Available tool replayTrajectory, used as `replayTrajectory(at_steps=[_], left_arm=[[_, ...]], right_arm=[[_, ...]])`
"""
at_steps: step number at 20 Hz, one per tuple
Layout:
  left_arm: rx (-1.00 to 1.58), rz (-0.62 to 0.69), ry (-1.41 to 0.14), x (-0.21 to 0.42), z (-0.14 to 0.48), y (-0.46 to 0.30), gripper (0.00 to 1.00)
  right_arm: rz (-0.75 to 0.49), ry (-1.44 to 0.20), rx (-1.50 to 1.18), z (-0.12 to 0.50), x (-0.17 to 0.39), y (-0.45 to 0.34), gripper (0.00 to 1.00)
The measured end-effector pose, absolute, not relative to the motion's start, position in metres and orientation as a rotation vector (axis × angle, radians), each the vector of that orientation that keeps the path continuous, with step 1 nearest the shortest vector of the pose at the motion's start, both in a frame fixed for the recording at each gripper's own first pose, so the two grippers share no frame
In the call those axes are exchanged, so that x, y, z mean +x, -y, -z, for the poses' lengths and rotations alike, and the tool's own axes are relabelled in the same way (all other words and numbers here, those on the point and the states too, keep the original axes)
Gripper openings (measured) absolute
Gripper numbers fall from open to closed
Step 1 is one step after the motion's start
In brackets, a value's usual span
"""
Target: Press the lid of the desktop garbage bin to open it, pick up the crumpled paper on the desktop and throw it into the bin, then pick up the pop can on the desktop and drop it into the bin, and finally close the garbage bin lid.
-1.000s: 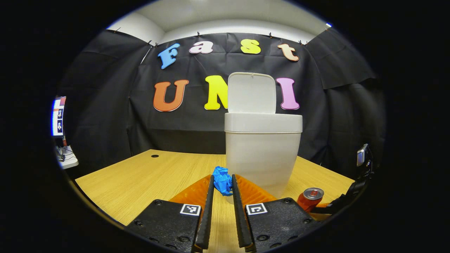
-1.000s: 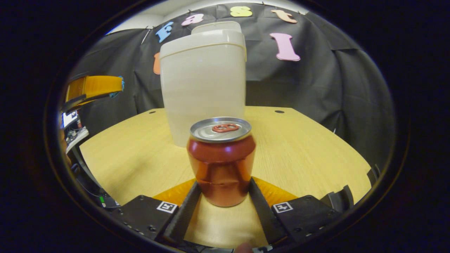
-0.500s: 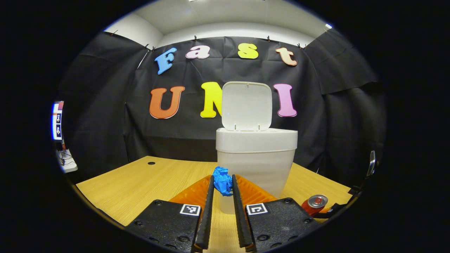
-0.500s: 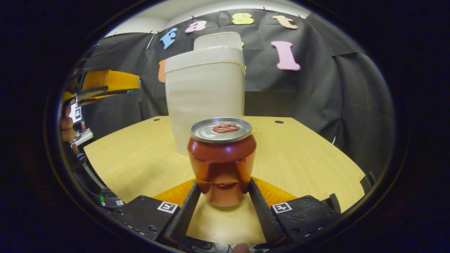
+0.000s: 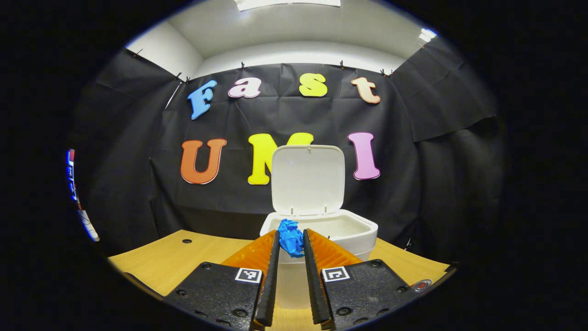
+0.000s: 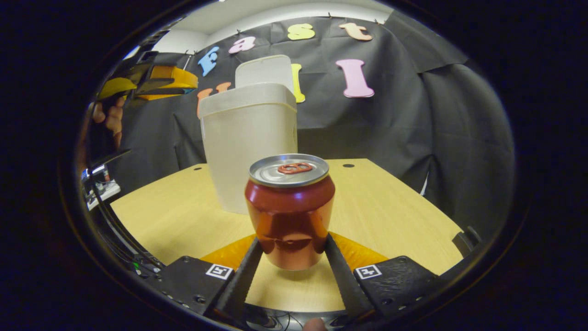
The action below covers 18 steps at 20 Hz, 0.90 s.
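- Left gripper view: left gripper (image 5: 290, 250) clamps the blue paper (image 5: 290, 236) between its fingers, raised above the worktop (image 5: 183, 255); bin (image 5: 321, 230) mouth lies just ahead and slightly below, lid (image 5: 308, 180) upright behind it.
- Judgement: a short forward carry puts the paper over the opening; the left is the nearer one.
- Right gripper view: right gripper (image 6: 293, 257) closed on the can (image 6: 290, 209), upright, lifted just off the worktop, bin beyond it to the left.
- Count: one paper, one can, one bin, two grippers.
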<state>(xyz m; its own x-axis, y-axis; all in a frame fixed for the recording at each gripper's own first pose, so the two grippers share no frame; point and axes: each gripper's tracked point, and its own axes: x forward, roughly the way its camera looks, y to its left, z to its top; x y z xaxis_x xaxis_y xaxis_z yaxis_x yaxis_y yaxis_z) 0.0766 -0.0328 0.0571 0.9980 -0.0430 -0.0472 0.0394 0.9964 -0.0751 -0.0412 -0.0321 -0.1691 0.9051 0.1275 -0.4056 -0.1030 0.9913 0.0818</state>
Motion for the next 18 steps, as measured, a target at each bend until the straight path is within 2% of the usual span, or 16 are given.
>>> replayTrajectory(at_steps=[4, 8, 10, 12, 15, 17, 18], left_arm=[[-0.123, 0.068, -0.053, 0.101, -0.074, 0.042, 0.35], [-0.09, 0.04, -0.05, 0.129, -0.08, 0.031, 0.34], [-0.096, 0.041, -0.076, 0.137, -0.07, 0.032, 0.31], [-0.111, 0.061, -0.114, 0.141, -0.058, 0.039, 0.38], [-0.119, 0.088, -0.154, 0.145, -0.05, 0.044, 0.4], [-0.113, 0.087, -0.158, 0.147, -0.049, 0.045, 0.77], [-0.112, 0.085, -0.158, 0.147, -0.049, 0.045, 0.81]], right_arm=[[-0.119, -0.417, 0.064, 0.166, -0.042, 0.035, 0.82], [-0.119, -0.422, 0.075, 0.168, -0.04, 0.037, 0.82], [-0.117, -0.425, 0.084, 0.169, -0.038, 0.038, 0.82], [-0.105, -0.43, 0.088, 0.173, -0.036, 0.043, 0.81], [-0.097, -0.437, 0.106, 0.175, -0.032, 0.046, 0.81], [-0.096, -0.437, 0.106, 0.176, -0.031, 0.047, 0.81], [-0.097, -0.436, 0.106, 0.176, -0.032, 0.046, 0.81]])
